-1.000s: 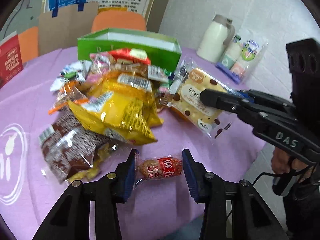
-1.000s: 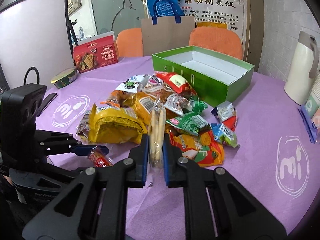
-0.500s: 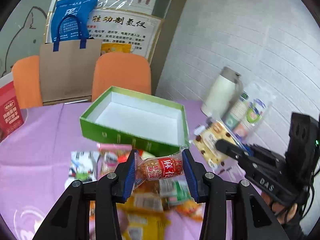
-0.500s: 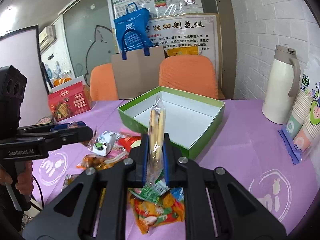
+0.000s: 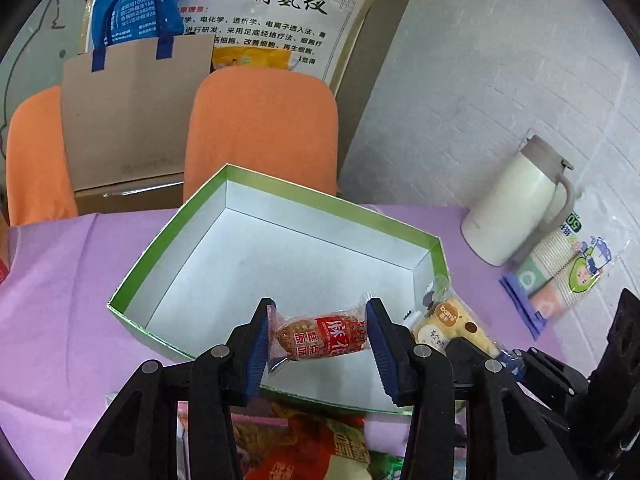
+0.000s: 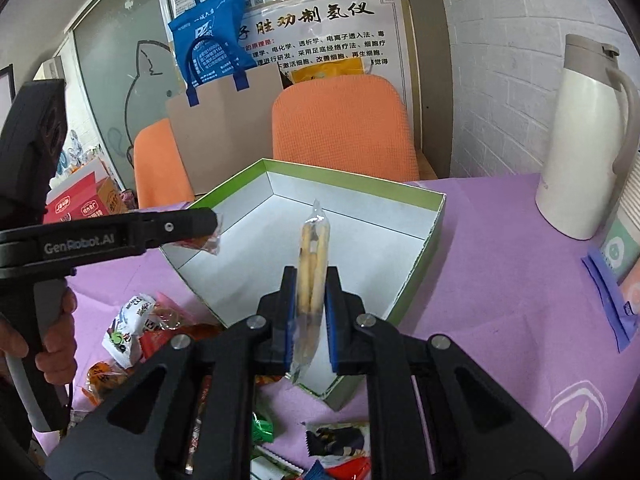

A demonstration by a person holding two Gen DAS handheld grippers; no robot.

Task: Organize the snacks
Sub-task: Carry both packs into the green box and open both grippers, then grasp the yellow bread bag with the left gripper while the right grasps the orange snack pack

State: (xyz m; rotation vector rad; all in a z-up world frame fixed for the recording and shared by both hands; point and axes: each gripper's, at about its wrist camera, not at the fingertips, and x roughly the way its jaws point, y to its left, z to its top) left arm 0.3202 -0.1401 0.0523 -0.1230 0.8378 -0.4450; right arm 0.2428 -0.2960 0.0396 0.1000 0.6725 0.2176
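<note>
A green box (image 5: 168, 256) (image 6: 420, 256) with a white, empty inside sits on the purple table. My left gripper (image 5: 318, 338) is shut on a red-labelled snack packet (image 5: 320, 338), held crosswise over the box's near edge. In the right wrist view the left gripper (image 6: 210, 230) reaches in from the left over the box with the red packet (image 6: 206, 242) at its tip. My right gripper (image 6: 310, 298) is shut on a clear packet of breadsticks (image 6: 312, 264), standing upright above the box's near side. A yellow cake packet (image 5: 452, 320) lies beside the box's right wall.
Loose snack packets (image 6: 132, 328) (image 5: 320, 452) lie on the purple tablecloth in front of the box. A white thermos (image 5: 516, 208) (image 6: 588, 140) and a pack of paper cups (image 5: 568, 268) stand at the right. Orange chairs (image 6: 344, 128) and a paper bag (image 5: 132, 112) are behind the table. A hand (image 6: 56, 344) holds the left gripper's handle.
Both grippers lifted their packets from the snack pile and moved forward to the green box. The box is now much closer and both packets hang over it.
</note>
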